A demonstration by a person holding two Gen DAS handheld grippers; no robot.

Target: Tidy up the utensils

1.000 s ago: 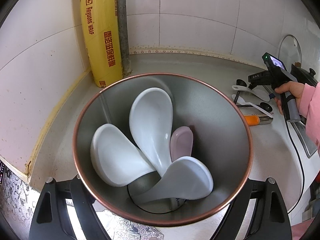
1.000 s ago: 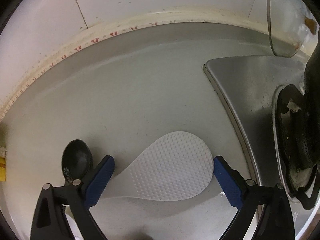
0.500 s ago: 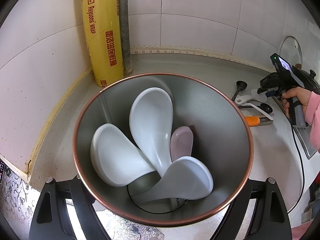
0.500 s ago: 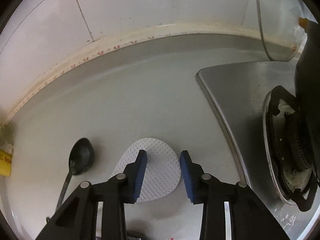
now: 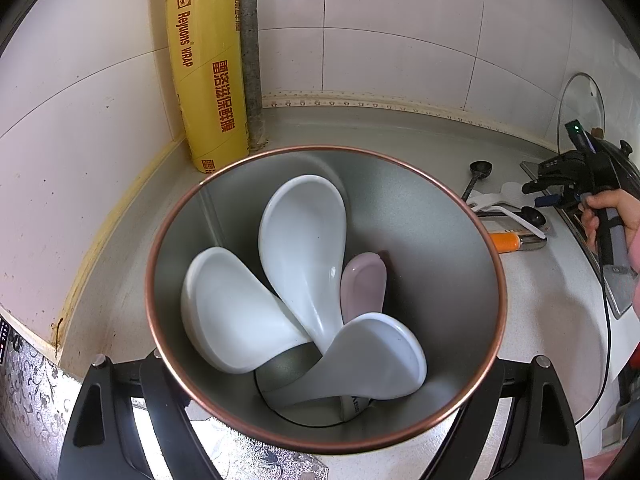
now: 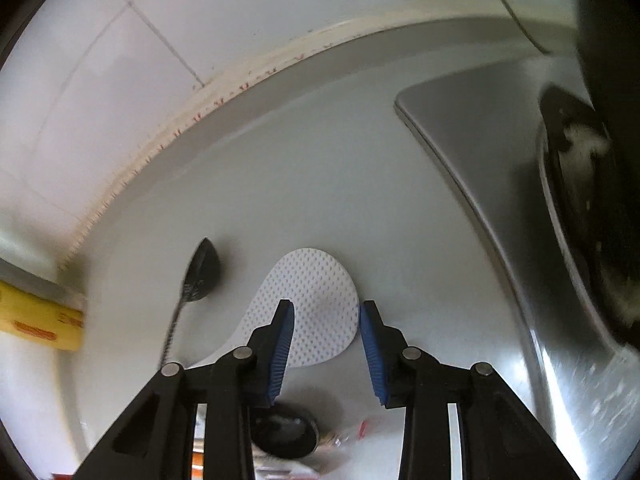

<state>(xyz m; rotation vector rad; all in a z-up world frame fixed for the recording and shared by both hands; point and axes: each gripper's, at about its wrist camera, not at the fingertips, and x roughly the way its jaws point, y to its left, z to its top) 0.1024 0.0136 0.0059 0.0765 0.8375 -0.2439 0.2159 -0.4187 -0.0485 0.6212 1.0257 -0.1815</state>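
- Right tool (image 6: 326,322), earlier spread wide around the white rice paddle (image 6: 310,308), now grips its head, pads narrowed.
- Left tool (image 5: 320,364) clamps the steel holder (image 5: 436,240) of spoons.

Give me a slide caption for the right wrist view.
Right hand-held gripper shut on a white rice paddle, black spoon beside it.
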